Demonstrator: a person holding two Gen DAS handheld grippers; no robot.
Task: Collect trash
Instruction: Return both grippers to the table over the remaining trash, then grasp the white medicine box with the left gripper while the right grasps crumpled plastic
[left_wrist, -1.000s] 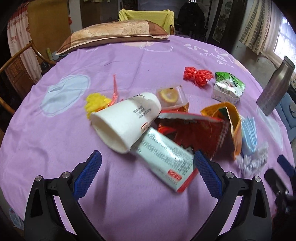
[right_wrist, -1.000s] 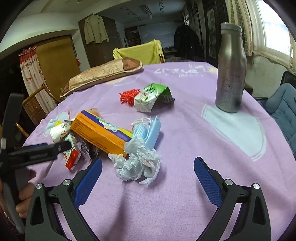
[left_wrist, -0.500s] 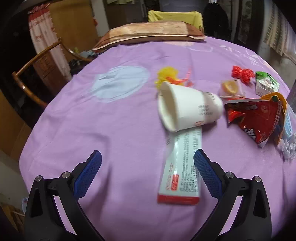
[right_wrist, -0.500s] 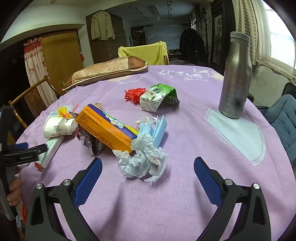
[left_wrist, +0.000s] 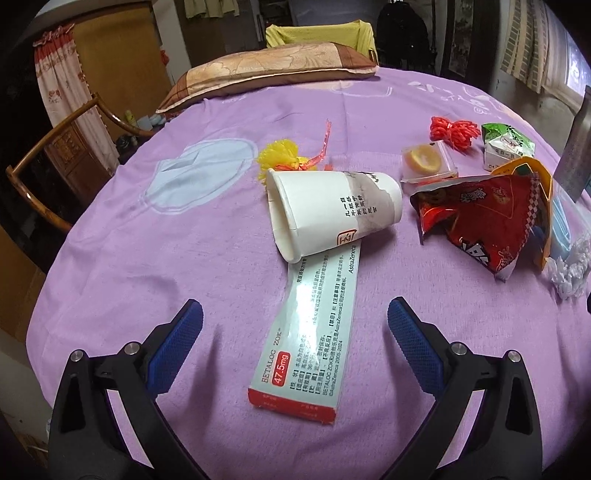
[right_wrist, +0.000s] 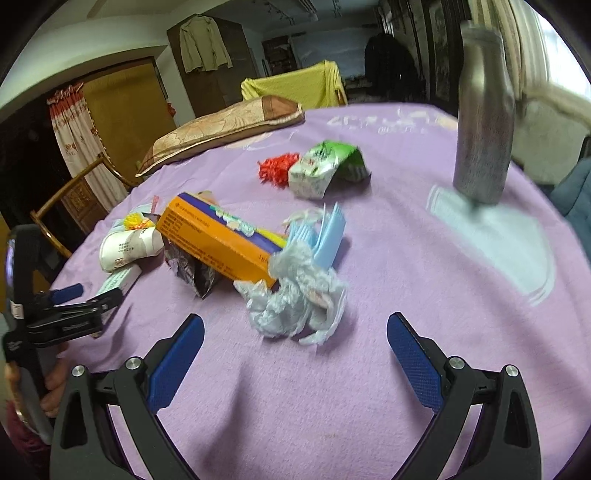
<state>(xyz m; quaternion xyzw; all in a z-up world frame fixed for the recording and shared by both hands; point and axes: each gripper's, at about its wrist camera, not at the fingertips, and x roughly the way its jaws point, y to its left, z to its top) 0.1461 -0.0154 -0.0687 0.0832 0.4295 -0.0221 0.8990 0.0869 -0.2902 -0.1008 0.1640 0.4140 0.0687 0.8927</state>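
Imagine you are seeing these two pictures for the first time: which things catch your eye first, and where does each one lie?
The white paper cup tipped on its side in the middle of the purple tablecloth stands out, its rim lying over the far end of the long medicine box. Just right of it lies the crumpled red snack bag. From the right wrist view, the tall metal bottle stands upright at the far right.

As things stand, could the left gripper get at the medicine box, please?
Probably yes: the left gripper is open with the medicine box lying between its fingers; only the far end sits under the paper cup.
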